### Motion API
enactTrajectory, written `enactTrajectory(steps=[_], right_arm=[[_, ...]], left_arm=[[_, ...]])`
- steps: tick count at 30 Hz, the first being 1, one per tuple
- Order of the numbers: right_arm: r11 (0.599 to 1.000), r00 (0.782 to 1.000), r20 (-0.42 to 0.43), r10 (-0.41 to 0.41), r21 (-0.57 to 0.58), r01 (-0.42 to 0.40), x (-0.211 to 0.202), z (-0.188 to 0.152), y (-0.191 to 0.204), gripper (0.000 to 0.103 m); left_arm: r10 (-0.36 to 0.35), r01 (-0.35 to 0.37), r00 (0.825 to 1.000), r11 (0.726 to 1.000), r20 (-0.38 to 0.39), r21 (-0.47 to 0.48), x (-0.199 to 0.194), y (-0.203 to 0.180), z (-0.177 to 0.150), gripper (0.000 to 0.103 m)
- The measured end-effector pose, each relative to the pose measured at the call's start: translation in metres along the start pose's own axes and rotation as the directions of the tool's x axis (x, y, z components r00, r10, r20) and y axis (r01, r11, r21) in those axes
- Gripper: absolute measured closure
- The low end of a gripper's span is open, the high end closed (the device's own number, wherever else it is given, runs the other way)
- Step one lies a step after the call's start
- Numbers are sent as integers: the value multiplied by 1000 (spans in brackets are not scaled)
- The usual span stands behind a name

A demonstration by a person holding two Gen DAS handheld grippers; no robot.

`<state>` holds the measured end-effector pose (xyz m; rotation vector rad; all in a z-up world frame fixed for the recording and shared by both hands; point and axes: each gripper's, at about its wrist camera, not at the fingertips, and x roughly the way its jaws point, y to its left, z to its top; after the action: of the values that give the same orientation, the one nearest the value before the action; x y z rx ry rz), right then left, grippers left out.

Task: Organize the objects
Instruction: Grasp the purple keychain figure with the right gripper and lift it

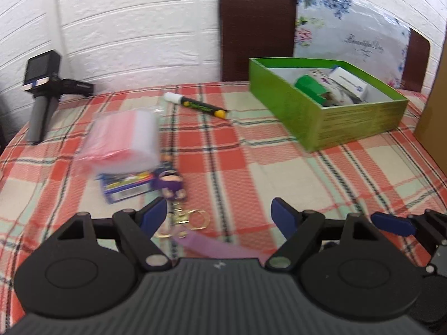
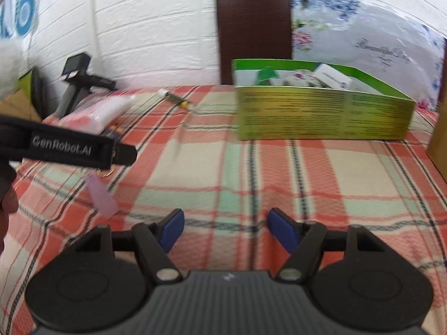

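A green box (image 1: 349, 122) holding several small packages stands at the back right of the plaid-covered table (image 1: 251, 167); it also shows in the right wrist view (image 2: 321, 114). A marker (image 1: 197, 106), a stack of clear zip bags (image 1: 123, 139), a blue packet (image 1: 125, 187) and a purple doll keychain (image 1: 170, 187) with gold rings (image 1: 199, 219) and a lilac strap (image 1: 218, 248) lie on the left. My left gripper (image 1: 219, 217) is open and empty, just short of the keychain. My right gripper (image 2: 226, 230) is open and empty over bare cloth.
A small camera on a grey handle (image 1: 42, 97) stands at the back left. A dark chair back (image 1: 257, 28) and floral cushion (image 1: 349, 28) are behind the table. A cardboard side (image 1: 435, 97) rises at the right edge. The left hand's strap (image 2: 67, 148) crosses the right wrist view.
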<state>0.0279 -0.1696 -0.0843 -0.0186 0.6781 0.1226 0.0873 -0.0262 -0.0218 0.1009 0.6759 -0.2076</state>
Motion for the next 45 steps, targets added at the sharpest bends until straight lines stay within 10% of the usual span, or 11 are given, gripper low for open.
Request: enactTrajectory(steps=[13, 23, 33, 36, 38, 45], right_arm=[[947, 984, -13, 176, -271, -173, 21, 15, 93, 29], [889, 926, 2, 377, -283, -361, 16, 47, 126, 27], [965, 969, -40, 242, -93, -245, 74, 79, 109, 27], [964, 970, -16, 244, -109, -244, 96, 78, 114, 39], [960, 965, -19, 263, -99, -263, 95, 78, 113, 71], [968, 972, -41, 230, -95, -233, 54, 40, 72, 80]], left_arm=[[227, -216, 974, 945, 18, -246, 6, 134, -49, 18], [181, -144, 978, 947, 106, -288, -1, 141, -61, 11], [167, -124, 978, 949, 127, -291, 3, 143, -63, 9], [168, -126, 978, 949, 127, -289, 4, 143, -63, 8], [171, -130, 977, 949, 125, -286, 3, 143, -63, 8], [177, -147, 979, 957, 104, -252, 7, 140, -60, 7]])
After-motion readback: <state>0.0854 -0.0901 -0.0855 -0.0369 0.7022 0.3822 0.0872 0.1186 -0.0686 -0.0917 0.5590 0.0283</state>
